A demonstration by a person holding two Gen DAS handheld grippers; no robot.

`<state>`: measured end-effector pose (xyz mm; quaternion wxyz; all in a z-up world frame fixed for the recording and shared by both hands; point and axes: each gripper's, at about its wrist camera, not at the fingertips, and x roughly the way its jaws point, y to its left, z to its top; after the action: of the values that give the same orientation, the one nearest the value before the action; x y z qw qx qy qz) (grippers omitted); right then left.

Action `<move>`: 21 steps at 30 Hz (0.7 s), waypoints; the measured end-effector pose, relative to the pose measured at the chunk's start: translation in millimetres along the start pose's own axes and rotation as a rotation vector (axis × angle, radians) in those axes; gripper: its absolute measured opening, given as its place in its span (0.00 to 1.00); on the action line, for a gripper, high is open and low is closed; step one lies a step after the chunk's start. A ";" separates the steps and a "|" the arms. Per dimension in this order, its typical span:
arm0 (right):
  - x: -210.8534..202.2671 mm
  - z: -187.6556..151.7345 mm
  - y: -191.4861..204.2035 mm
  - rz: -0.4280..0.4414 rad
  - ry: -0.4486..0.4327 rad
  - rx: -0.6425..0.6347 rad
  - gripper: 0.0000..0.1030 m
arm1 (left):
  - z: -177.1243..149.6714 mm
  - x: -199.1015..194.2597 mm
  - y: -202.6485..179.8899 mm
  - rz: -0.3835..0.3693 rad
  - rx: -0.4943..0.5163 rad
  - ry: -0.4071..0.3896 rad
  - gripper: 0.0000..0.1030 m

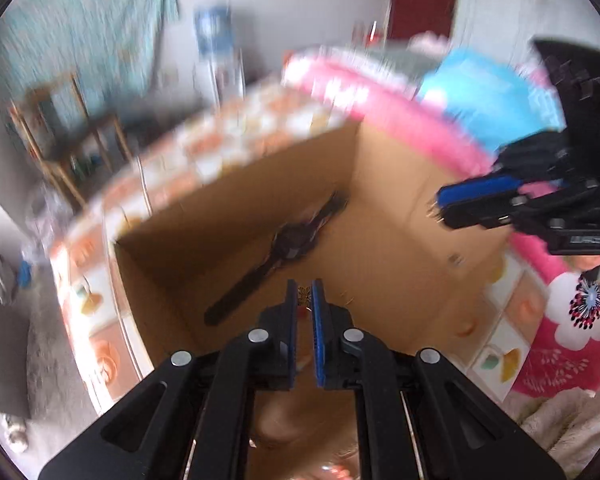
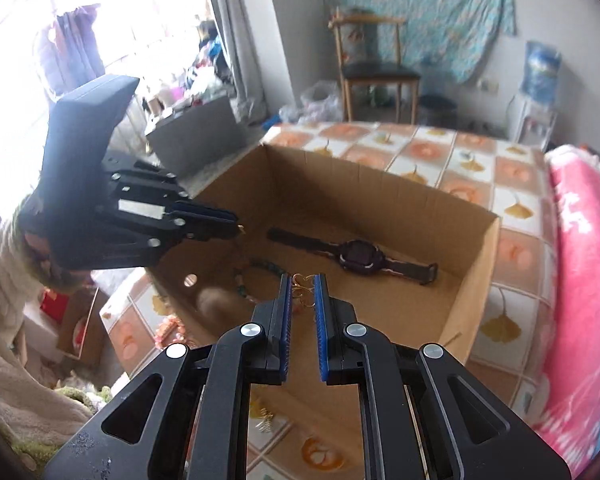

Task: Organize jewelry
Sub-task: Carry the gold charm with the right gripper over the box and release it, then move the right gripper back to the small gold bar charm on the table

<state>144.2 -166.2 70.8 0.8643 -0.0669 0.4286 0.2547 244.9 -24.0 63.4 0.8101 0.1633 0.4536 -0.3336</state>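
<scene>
My left gripper (image 1: 305,286) is shut on a small gold earring (image 1: 304,295) and hangs over an open cardboard box (image 1: 400,168). In the right wrist view the left gripper (image 2: 238,227) reaches in from the left above the box (image 2: 380,188). My right gripper (image 2: 303,281) is shut on a gold hooked earring (image 2: 302,286); in the left wrist view the right gripper (image 1: 440,206) shows a gold bit at its tip. A black wristwatch (image 2: 364,258) and a beaded bracelet (image 2: 256,276) lie on the box floor. The watch (image 1: 296,236) is blurred in the left wrist view.
The box sits on a checked orange-and-white tablecloth (image 2: 480,152). Orange beads (image 2: 172,328) and a small gold piece (image 2: 266,420) lie on the cloth beside the box. A pink blanket (image 2: 580,260) borders the right side. A wooden chair (image 2: 372,64) stands beyond.
</scene>
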 end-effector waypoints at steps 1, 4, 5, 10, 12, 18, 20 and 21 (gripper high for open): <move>8.7 5.1 -3.9 0.004 0.038 0.001 0.09 | 5.0 12.0 4.8 -0.016 -0.010 0.043 0.06; 40.5 19.6 -14.9 0.025 0.154 0.014 0.09 | 22.2 55.8 22.0 -0.053 -0.040 0.213 0.07; 46.6 19.5 -18.5 0.033 0.184 0.013 0.09 | 24.2 70.5 26.2 -0.066 -0.059 0.264 0.07; 78.7 19.3 -26.6 0.003 0.289 0.014 0.09 | 27.7 110.7 40.8 -0.029 -0.087 0.366 0.07; 83.4 18.6 -29.6 0.001 0.303 0.020 0.10 | 28.8 116.0 44.2 -0.047 -0.112 0.389 0.07; 68.3 11.9 -33.7 0.003 0.245 0.043 0.19 | 27.5 117.6 45.5 -0.028 -0.127 0.405 0.07; 59.2 8.9 -35.2 0.003 0.220 0.053 0.21 | 27.1 112.2 47.8 -0.037 -0.145 0.384 0.07; 54.4 7.7 -35.7 0.005 0.207 0.058 0.21 | 28.6 110.3 48.2 -0.040 -0.149 0.374 0.07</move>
<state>194.7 -173.5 29.8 0.8162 -0.0669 0.5230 0.2363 336.3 -48.6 -16.3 0.7146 0.1531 0.6228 -0.2792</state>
